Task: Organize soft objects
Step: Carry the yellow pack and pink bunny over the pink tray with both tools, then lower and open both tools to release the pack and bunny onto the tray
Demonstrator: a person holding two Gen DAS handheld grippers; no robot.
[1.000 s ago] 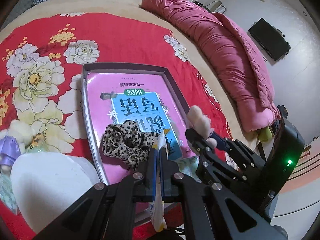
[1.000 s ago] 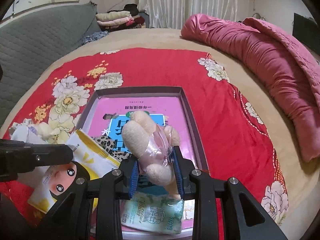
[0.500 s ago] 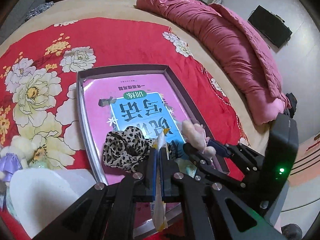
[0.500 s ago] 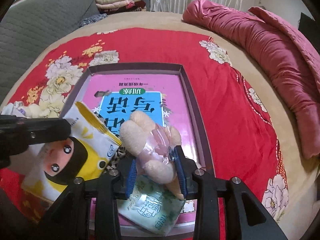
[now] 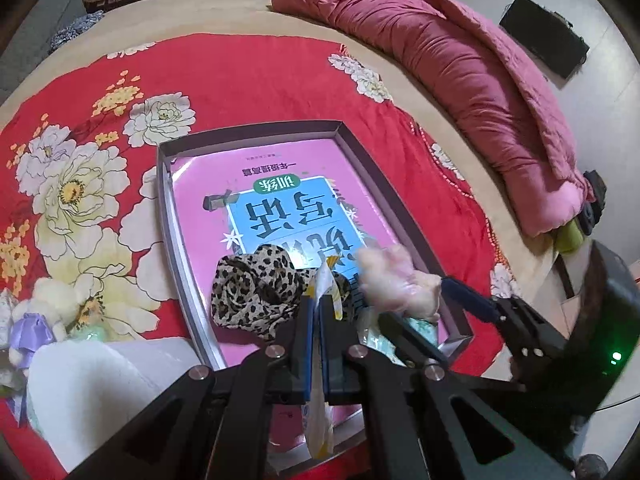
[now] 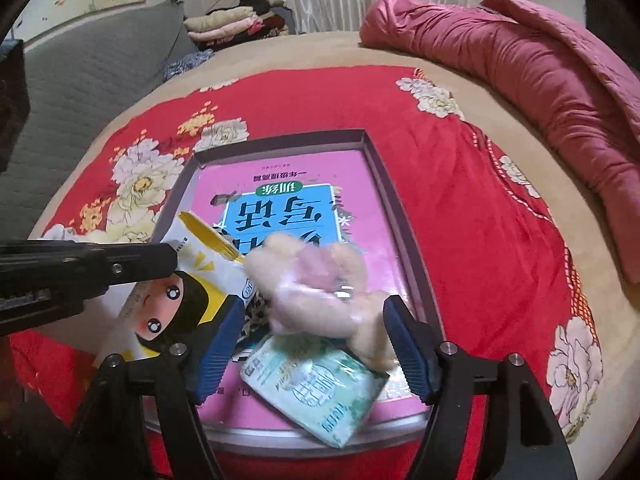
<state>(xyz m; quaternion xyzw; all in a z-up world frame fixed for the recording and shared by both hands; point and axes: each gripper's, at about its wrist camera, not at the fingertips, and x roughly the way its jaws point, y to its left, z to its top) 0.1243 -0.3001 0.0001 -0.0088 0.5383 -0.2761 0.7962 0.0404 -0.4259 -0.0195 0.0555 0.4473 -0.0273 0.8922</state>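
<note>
A shallow grey box (image 5: 168, 216) (image 6: 404, 220) lined with a pink book lies on the red floral blanket. My left gripper (image 5: 316, 312) is shut on a yellow tissue pack with a cartoon face (image 6: 188, 292), held over the box's near left part. My right gripper (image 6: 316, 344) is open; a cream plush toy in clear wrap (image 6: 316, 292) (image 5: 396, 280) is blurred between its fingers, over a green tissue pack (image 6: 316, 392) in the box. A leopard-print cloth (image 5: 256, 288) lies in the box.
A white soft object (image 5: 92, 384) and a small plush with a purple bow (image 5: 32, 320) lie left of the box. A rolled pink quilt (image 5: 460, 64) lies along the bed's far right. Folded clothes (image 6: 236, 24) are stacked beyond the bed.
My right gripper has opened and let go of the plush toy, which is dropping into the box. Both grippers moved a little lower over the box; the left still holds the pack.
</note>
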